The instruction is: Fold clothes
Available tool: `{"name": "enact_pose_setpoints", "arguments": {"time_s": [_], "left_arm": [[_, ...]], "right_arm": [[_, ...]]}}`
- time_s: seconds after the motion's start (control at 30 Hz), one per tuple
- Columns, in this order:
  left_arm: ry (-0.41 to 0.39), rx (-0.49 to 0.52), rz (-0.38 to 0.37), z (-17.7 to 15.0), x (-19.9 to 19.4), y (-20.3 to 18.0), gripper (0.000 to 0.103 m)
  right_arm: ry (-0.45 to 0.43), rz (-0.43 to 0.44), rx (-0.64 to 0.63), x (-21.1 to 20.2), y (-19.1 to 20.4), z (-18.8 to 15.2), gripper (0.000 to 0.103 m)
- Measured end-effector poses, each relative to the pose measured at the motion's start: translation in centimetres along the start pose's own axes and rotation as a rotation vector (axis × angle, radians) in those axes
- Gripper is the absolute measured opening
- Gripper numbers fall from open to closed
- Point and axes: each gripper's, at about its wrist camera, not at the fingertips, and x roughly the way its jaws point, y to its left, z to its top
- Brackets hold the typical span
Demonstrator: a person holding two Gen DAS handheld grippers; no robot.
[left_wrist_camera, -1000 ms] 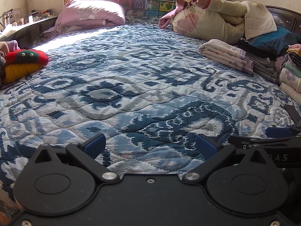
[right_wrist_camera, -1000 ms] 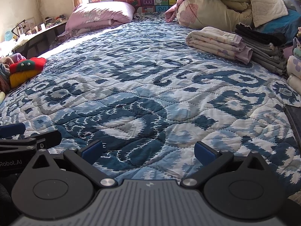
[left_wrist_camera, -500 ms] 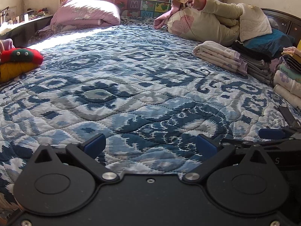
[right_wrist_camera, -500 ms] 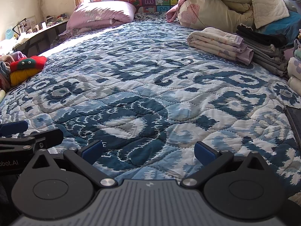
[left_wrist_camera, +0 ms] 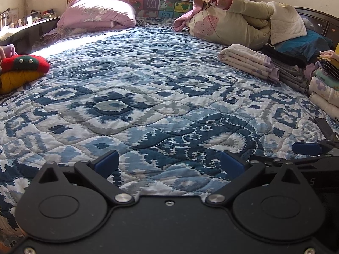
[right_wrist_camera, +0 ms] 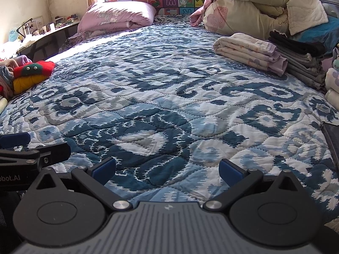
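Observation:
A pile of unfolded clothes, red, green and yellow (left_wrist_camera: 21, 69) (right_wrist_camera: 31, 74), lies at the bed's left edge. Folded clothes sit at the right: a cream and lilac stack (left_wrist_camera: 250, 63) (right_wrist_camera: 252, 50), grey and black stacks (left_wrist_camera: 290, 72) (right_wrist_camera: 303, 61) beside it, and more folded pieces (left_wrist_camera: 324, 89) nearer me. My left gripper (left_wrist_camera: 169, 165) hovers open over the blue patterned quilt (left_wrist_camera: 148, 105) with nothing between its fingers. My right gripper (right_wrist_camera: 167, 169) is open and empty too, low over the quilt (right_wrist_camera: 169, 97). Each gripper shows at the edge of the other's view.
Pink pillow (left_wrist_camera: 97, 19) and a colourful alphabet headboard (left_wrist_camera: 144, 0) at the far end. A bundled cream duvet (left_wrist_camera: 239, 21) sits at the back right. A dark flat object (right_wrist_camera: 332, 139) lies on the quilt at the right. A cluttered dark shelf (right_wrist_camera: 42, 36) runs along the left.
The left wrist view has shifted slightly, and the scene sits further left in it. The right gripper has barely moved. Both stay open.

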Motion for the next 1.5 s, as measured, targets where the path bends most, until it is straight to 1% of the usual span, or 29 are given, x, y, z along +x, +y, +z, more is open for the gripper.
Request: {"name": "enact_pose_setpoints", "arguments": {"time_s": [0.43,0.53,0.77,0.9,1.0,1.07,1.13,1.17,1.3,1.37,1.5], "left_arm": [[-0.009,-0.005,-0.016,0.1,-0.1,-0.1,0.103],[-0.017,-0.007,-0.018,0.1,-0.1,0.0,0.103],[-0.066,-0.014,-0.03,0.0,-1.4,0.0,0.103],[-0.087,-0.049,-0.053,-0.1,-2.3,0.4,0.103],[-0.125,-0.036,-0.033,0.3,-3.4,0.4,0.103],[-0.161,-0.028,-0.017,0.7,-4.3,0.8,0.103],[-0.208,-0.038,-0.012,1.3,-5.4,1.8,0.103],[-0.217,-0.045,-0.007,1.6,-5.6,2.5,0.103],[-0.19,-0.091,0.049,3.0,-5.0,6.3,0.103],[-0.176,-0.114,0.078,3.6,-4.6,8.3,0.102],[-0.142,-0.162,0.146,4.4,-2.5,12.4,0.101]], "right_arm": [[-0.001,0.001,0.002,0.0,0.0,-0.1,0.102],[-0.016,0.006,0.004,-0.5,0.1,-0.1,0.102],[-0.052,0.016,0.008,-1.5,0.2,-0.3,0.102],[-0.072,0.023,0.01,-2.2,0.3,-0.4,0.102],[-0.102,0.035,0.007,-2.8,0.3,-0.1,0.102],[-0.122,0.058,-0.002,-2.9,0.4,-0.2,0.103],[-0.132,0.077,0.006,-2.5,0.5,0.1,0.103],[-0.137,0.087,0.011,-2.2,0.7,0.3,0.103],[-0.156,0.124,0.029,-1.1,1.2,1.0,0.103],[-0.149,0.138,0.024,0.4,1.6,1.3,0.103],[-0.135,0.166,0.013,3.6,2.3,1.9,0.103]]}}
